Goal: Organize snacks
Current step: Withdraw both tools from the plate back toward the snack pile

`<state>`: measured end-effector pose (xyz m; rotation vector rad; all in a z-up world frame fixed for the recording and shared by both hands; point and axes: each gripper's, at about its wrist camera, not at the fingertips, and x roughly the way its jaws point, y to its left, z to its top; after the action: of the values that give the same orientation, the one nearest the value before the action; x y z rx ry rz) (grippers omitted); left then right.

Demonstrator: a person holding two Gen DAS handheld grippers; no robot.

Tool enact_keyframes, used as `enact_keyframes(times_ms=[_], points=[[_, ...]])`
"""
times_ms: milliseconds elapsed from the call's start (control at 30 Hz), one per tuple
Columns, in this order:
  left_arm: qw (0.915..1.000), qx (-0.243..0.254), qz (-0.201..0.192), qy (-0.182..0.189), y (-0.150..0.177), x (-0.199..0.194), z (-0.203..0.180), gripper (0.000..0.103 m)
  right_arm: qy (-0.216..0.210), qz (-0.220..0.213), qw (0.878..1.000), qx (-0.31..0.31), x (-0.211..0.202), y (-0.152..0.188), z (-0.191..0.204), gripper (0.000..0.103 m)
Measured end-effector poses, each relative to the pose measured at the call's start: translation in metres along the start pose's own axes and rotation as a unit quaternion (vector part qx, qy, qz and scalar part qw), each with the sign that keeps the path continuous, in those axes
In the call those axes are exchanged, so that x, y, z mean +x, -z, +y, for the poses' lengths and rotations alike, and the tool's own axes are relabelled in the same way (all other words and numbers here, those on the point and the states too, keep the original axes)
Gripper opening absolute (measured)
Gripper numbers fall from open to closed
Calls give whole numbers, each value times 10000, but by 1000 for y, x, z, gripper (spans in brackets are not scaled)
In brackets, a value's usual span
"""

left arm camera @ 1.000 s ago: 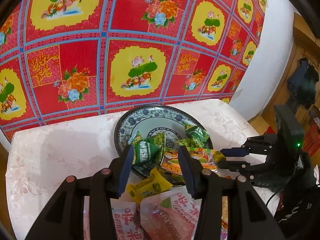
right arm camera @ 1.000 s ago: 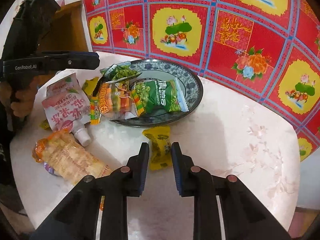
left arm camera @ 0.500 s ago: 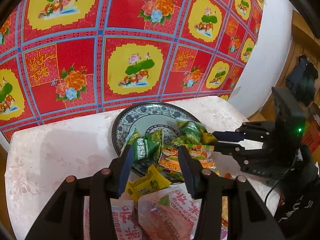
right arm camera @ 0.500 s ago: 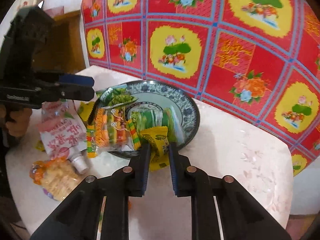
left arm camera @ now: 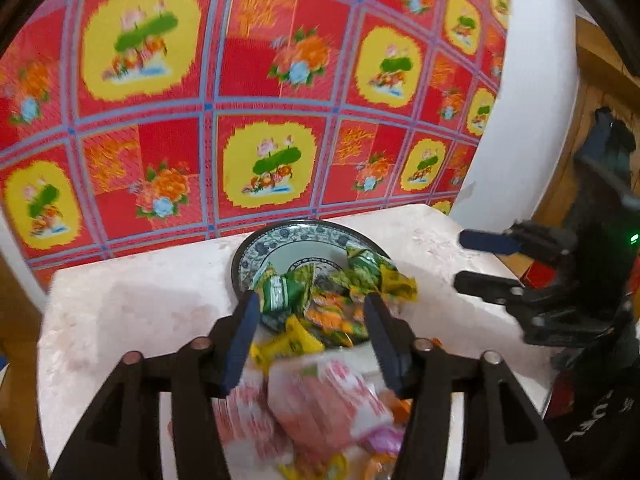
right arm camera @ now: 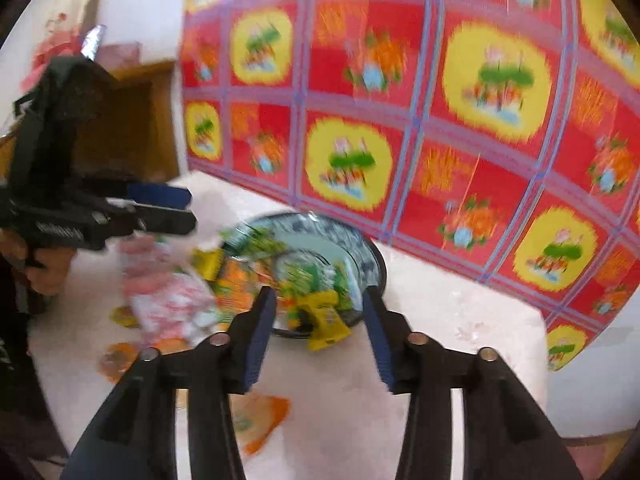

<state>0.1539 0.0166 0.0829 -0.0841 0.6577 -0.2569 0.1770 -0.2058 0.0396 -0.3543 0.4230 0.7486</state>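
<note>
A blue-patterned plate on the white table holds several green and orange snack packets. A yellow packet lies on the plate's near rim, just beyond my right gripper, which is open and empty. My left gripper is open and empty above a second yellow packet and pink pouches in front of the plate. The right gripper also shows in the left wrist view, its jaws apart.
Pink pouches and orange packets lie on the white table left of the plate. A red and yellow floral cloth hangs behind. Wooden furniture stands at the far left. The table edge drops off at right.
My right gripper carried the yellow packet to the plate, opened and let it go on the rim, then drew back. My left gripper rose slightly. Both views are now blurred by motion.
</note>
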Motion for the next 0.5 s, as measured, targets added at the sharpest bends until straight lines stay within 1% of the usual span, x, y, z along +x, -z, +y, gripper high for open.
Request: enact_keyframes(times_ms=[67,133,200,267,333,433,500], points=[[10000,-69,4,-27,10,-10,-6,61,-50,-115,9999,-76,-19,0,12,51],[9998,-189,-33,26,26,-24,-13,61,-179,-214,9996,-61,-34,4,26,51],[9995,-278,-106,67,40,-37,-18,61,-375,-352,9986,106,-46,10,39,52],[9995,-281,-121,20,55,-48,-24,61,-521,-442,9971,334,-52,18,49,52],[9998,-161,-49,-122,74,-56,-34,61,-634,-514,9950,572,-56,30,62,52],[9992,74,-73,-381,99,-63,-48,61,-582,-428,9946,745,-57,51,79,52],[9986,94,-117,-512,114,-64,-52,61,-495,-318,9951,799,-54,64,87,52]])
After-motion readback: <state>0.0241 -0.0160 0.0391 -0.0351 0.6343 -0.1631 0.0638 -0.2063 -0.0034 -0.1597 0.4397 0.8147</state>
